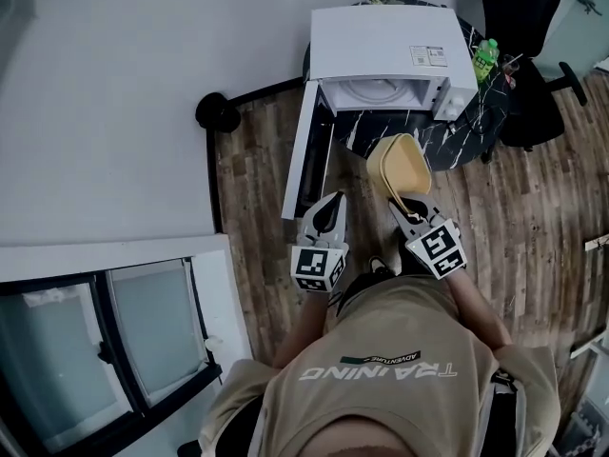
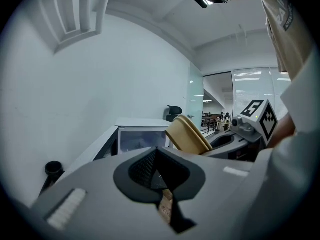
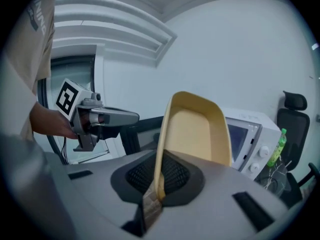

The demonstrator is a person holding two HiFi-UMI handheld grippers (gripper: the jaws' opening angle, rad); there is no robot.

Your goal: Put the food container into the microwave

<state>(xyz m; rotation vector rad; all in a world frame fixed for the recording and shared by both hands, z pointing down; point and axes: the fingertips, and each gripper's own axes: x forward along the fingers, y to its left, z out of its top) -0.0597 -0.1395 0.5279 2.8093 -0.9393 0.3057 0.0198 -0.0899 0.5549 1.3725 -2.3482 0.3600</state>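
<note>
While the brown wood-plank floor fills the near and right part of the head view, the largest thing on it is a black marbled round surface at the far side, which carries a white box-shaped microwave. The microwave's door is swung wide open to the left, and its cavity faces the person, with a pale turntable visible inside. A black office chair is to the right of the surface, at its far edge. The pale yellow plastic food container is outside the microwave, held in the air on the near side of the open cavity and a little to its right, above the near edge of the surface. It is tilted up on its side, with its hollow turned to the right. The right tongs are closed on the container's near wall, and the right gripper view shows that wall pinched between the two dark pads. The left tongs are to the left of the container and apart from it, near the open door. In the left gripper view their jaws are together, with nothing between them. A green plastic bottle stands on the surface to the right of the microwave.
</note>
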